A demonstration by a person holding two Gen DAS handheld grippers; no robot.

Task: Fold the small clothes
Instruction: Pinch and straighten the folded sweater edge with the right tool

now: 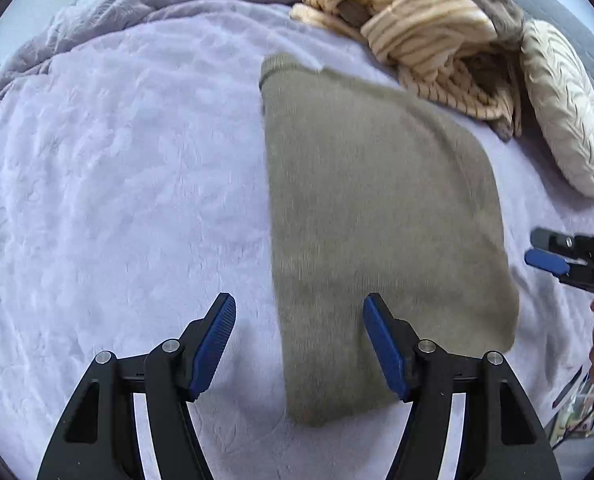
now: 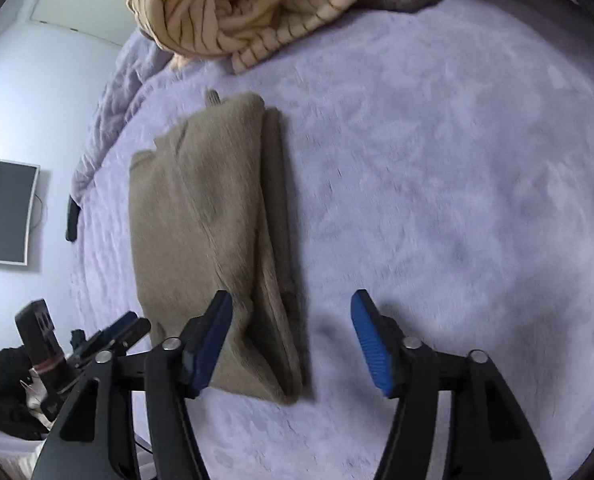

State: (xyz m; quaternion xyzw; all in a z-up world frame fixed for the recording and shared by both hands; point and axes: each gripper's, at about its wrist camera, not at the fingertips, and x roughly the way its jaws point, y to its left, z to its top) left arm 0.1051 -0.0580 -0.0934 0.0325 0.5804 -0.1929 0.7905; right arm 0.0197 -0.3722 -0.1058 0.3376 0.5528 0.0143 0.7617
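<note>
While both hand-held grippers, left (image 1: 299, 322) and right (image 2: 291, 320), are held spread and empty over the bed (image 1: 117, 200), the folded garment (image 1: 377, 220) is seen lying flat between them, long axis running near to far, its near end about equally reachable.

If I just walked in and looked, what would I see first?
First you'd spot the olive-green folded garment lying flat in the middle of the fluffy lilac blanket. Just behind it sits a messy pile of cream striped clothes, with a white ribbed pillow beside the pile. Up close, both the left tongs and the right tongs stand open and hold nothing.
</note>
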